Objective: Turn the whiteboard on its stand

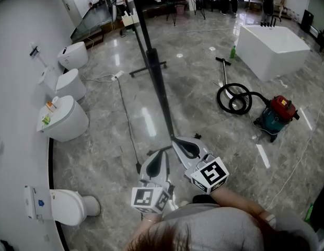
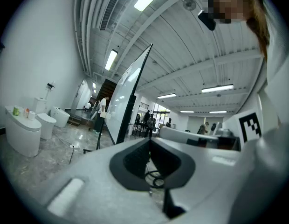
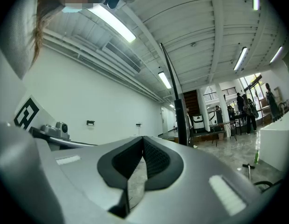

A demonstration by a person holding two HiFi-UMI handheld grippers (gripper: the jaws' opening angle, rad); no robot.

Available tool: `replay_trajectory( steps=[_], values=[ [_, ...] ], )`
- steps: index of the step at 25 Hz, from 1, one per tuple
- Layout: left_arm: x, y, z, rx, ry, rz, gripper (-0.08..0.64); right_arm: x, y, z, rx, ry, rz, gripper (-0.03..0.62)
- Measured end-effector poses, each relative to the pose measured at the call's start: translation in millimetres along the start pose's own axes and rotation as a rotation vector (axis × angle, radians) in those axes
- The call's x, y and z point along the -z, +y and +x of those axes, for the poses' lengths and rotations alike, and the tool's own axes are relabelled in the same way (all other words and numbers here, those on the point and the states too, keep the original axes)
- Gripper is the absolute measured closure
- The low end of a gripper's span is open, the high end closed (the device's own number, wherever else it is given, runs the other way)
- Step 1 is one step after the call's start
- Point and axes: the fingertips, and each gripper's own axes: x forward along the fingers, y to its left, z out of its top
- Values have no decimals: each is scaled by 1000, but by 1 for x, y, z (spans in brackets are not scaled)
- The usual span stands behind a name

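The whiteboard (image 1: 161,95) dominates, and from the head view it's edge-on, a dark line running away from the person, so neither face is square to them. That fits a board waiting to be swung round. Its stand foot (image 1: 147,69) sits crosswise on the stone floor under the board, the base it should pivot on.

Well off to the right of the whiteboard is the white bathtub (image 1: 272,48). To its left, against the wall, is a row of toilets (image 1: 65,120). The red vacuum cleaner (image 1: 277,114) is parked right of the board with its hose coiled, and looks clear of any sweep.

Now the tools. The right gripper (image 1: 175,140) is at the near end of the whiteboard with its jaws pressed together on nothing. In its own view the closed tips (image 3: 142,138) point level, and the board's dark edge (image 3: 182,118) rises just to the right of them.

The left gripper (image 1: 161,150) sits beside it, a touch further from the board, jaws likewise closed and empty (image 2: 150,141), with the board (image 2: 123,97) ahead and to the left.

Closed, level tips suggest a push against the frame rather than a pinch. I can't tell whether either tip is touching it yet.
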Motion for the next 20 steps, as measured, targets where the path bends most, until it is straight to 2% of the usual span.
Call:
replay_trajectory(
  steps=[6,20],
  values=[
    [-11,-14,-1,-20,-24,20,563,-8,-1,-10,-31,-4,-18,588],
    [2,-37,-11,-35,-7,20,563,-3,2,-36,-40,9,-20,588]
  ],
)
